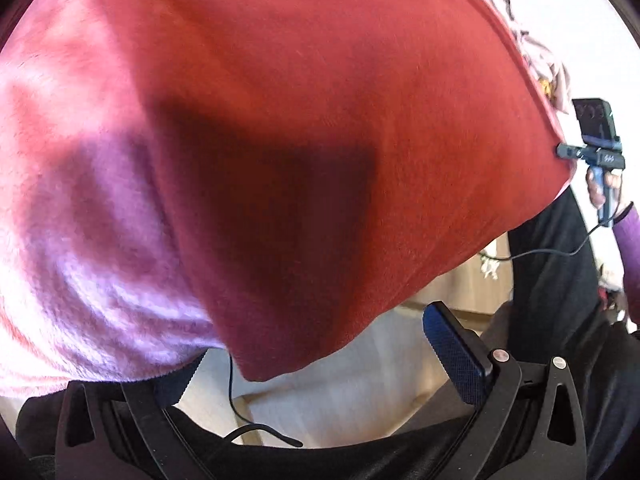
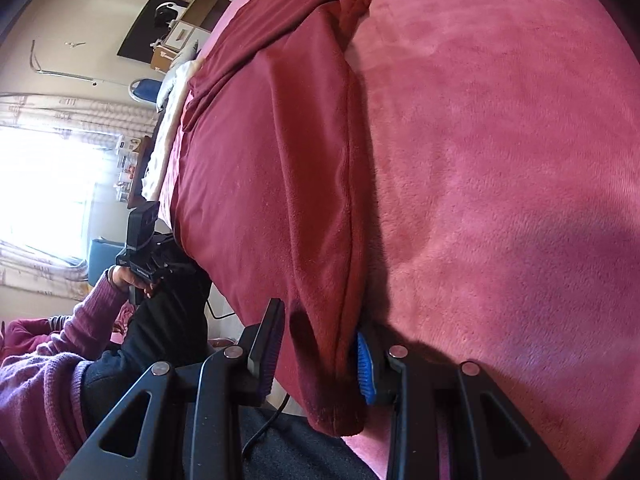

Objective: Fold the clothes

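The dark red garment [image 2: 260,184] lies stretched along the near edge of a pink fleece blanket [image 2: 500,160] that covers the bed, and its lower part hangs over the edge. It is a soft, fleecy piece with a seam running down its length. At the far end I see a bunch of cloth, maybe a sleeve or a hood, which is crumpled and not laid flat.

The right gripper [image 2: 316,360] has one corner of the garment between its two fingers. The blue pad [image 2: 366,368] touches the cloth on the right, but the other pad stands a little apart from it on the left, so the jaws look parted around the cloth and not pressed on it. The left gripper [image 1: 320,364] is at the other end of the same edge. Its right finger stands free in the air; the left one is hidden under the cloth. Whether it pinches the garment I cannot tell.

The person's hand in a purple sleeve [image 2: 132,280] holds that tool.

About the folding, I judge it is not finished: the garment is spread long and wide, with no neat compact packet. Whether some layers are already folded over, these views do not settle.
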Demonstrator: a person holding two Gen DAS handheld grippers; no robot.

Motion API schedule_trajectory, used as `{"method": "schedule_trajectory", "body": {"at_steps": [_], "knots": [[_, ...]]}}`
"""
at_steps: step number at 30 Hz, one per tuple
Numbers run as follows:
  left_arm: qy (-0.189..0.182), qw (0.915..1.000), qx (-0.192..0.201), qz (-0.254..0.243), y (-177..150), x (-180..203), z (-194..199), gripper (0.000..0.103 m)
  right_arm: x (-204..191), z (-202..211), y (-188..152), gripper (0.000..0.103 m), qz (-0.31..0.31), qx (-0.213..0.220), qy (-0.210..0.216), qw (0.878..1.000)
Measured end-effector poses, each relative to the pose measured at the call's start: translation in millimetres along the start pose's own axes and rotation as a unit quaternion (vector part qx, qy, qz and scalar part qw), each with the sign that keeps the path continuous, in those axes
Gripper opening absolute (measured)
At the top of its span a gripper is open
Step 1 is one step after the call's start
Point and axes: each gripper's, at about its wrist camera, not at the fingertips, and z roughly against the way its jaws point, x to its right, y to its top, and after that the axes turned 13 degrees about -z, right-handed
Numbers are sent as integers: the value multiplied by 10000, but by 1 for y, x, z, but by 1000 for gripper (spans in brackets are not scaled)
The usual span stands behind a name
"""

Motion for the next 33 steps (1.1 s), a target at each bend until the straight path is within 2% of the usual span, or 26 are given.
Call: {"method": "schedule_trajectory", "body": {"at_steps": [4, 6, 7, 8, 12, 13, 15, 16, 17, 20, 23, 27, 28, 31, 33], "knots": [[-228, 9996, 136, -45, 0, -1, 13, 99, 4, 7, -3, 32, 1, -52, -83, 10000], [-365, 9987, 221, -269, 1, 5, 20, 79, 5, 6, -3, 32, -74, -82, -135, 9998], [-395, 9983, 255, -332, -1, 6, 22, 55, 5, 4, -2, 31, -77, -103, -186, 9997], [-409, 9981, 282, -378, -4, 6, 24, 47, 3, 2, -2, 31, -46, -120, -242, 9996], [-513, 9974, 258, -430, -24, 3, 33, 44, -2, -2, -1, 23, 22, -170, -375, 9992], [-516, 9973, 270, -443, -23, 6, 35, 37, -1, -1, -1, 21, -51, -151, -337, 9993], [-458, 9969, 316, -551, -24, 11, 43, 25, 0, 0, -3, 8, -198, -125, -249, 9994], [-480, 9959, 426, -646, -27, 16, 51, 14, -1, -1, -5, 7, -270, -138, -202, 9993], [-525, 9941, 571, -754, -31, 21, 61, 10, -2, -3, -9, 6, -336, -161, -167, 9992], [-648, 9880, 984, -1000, -40, 35, 88, 9, -13, 3, -19, 5, -441, -105, 256, 9986], [-809, 9846, 1310, -823, -50, 32, 119, 8, -25, 10, -29, 4, -527, -25, 739, 9959], [-1088, 9754, 1835, -552, -68, 24, 159, 8, -40, 20, -42, 4, -621, 78, 1340, 9890], [-1132, 9727, 1973, -469, -74, 21, 169, 8, -38, 20, -44, 5, -627, 94, 1266, 9899], [-1027, 9772, 1841, -254, -87, 9, 164, 8, -23, 12, -44, 5, -687, 128, 605, 9957], [-861, 9822, 1666, -105, -93, 1, 156, 8, -13, 7, -44, 15, -725, 149, 162, 9971]]}}
